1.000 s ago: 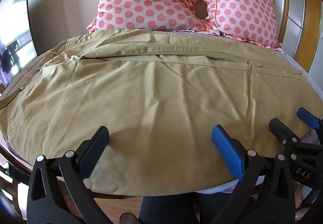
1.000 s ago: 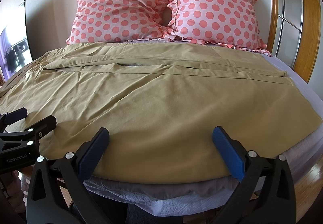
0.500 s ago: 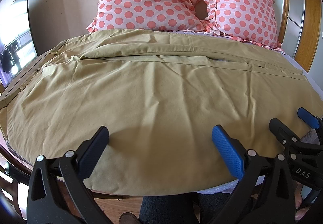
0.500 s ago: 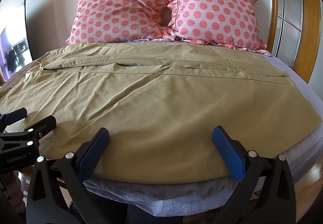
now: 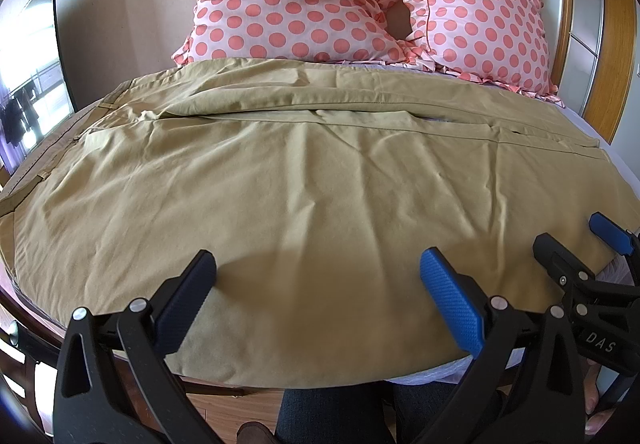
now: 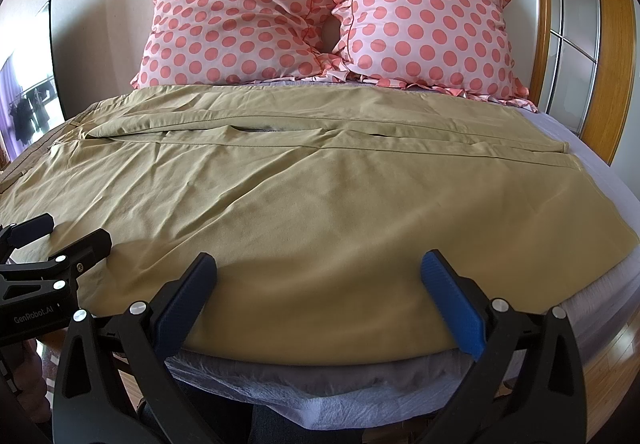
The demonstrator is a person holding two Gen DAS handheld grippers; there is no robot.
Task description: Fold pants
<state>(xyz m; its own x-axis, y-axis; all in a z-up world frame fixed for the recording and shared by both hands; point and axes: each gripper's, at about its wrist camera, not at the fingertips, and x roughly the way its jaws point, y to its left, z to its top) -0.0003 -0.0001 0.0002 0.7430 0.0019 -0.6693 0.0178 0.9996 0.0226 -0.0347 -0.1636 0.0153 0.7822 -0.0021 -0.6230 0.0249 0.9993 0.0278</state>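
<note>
Khaki pants [image 5: 304, 180] lie spread flat across the bed, waistband at the left, leg hems at the right; they also show in the right wrist view [image 6: 320, 196]. My left gripper [image 5: 316, 284] is open and empty, just above the pants' near edge. My right gripper [image 6: 318, 284] is open and empty over the near edge, further right. The right gripper shows at the right of the left wrist view [image 5: 576, 244]. The left gripper shows at the left of the right wrist view [image 6: 56, 236].
Two pink polka-dot pillows [image 6: 328, 16] lean against the wall at the head of the bed. A lilac sheet [image 6: 592, 156] shows at the right and under the near edge. A wooden door frame [image 6: 612, 56] stands at the right. The floor is wooden.
</note>
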